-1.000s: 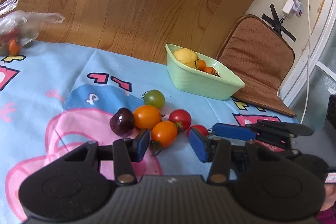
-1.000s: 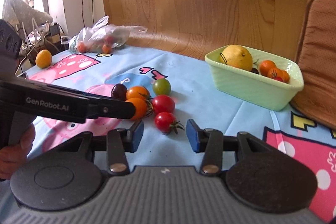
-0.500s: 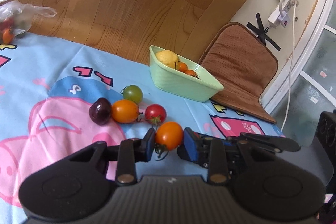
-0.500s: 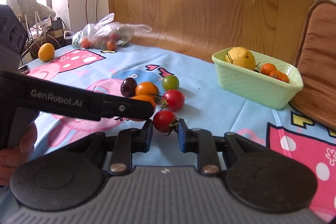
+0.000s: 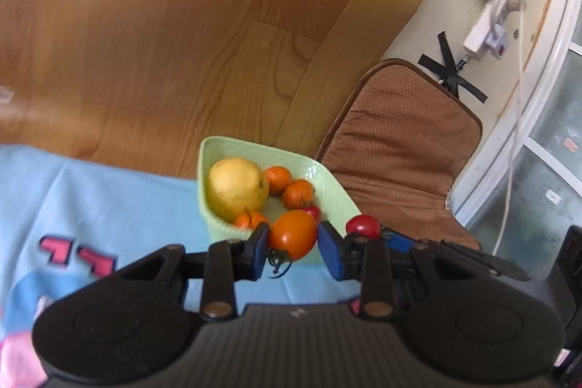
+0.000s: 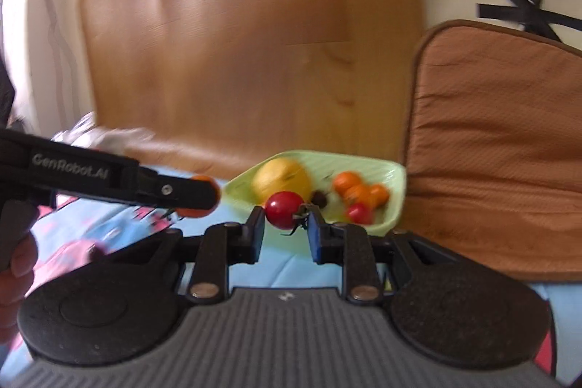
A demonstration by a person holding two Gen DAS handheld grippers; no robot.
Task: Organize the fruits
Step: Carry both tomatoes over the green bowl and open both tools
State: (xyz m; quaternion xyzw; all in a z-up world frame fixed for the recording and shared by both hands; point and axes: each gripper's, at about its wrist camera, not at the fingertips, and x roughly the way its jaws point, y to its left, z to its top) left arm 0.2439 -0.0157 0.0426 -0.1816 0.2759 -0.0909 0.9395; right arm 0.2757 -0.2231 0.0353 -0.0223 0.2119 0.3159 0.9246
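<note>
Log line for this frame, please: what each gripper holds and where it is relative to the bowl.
left gripper: shut on orange tomato | right gripper: shut on red tomato | both off the cloth, at near side of green bowl | nothing released

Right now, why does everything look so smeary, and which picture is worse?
Right wrist view is worse: the green bowl, the lemon and the wooden board smear from motion, with glare stripes on the wood. Left wrist view is milder: the orange tomato looks fairly sharp, while the blue cloth blurs.
</note>
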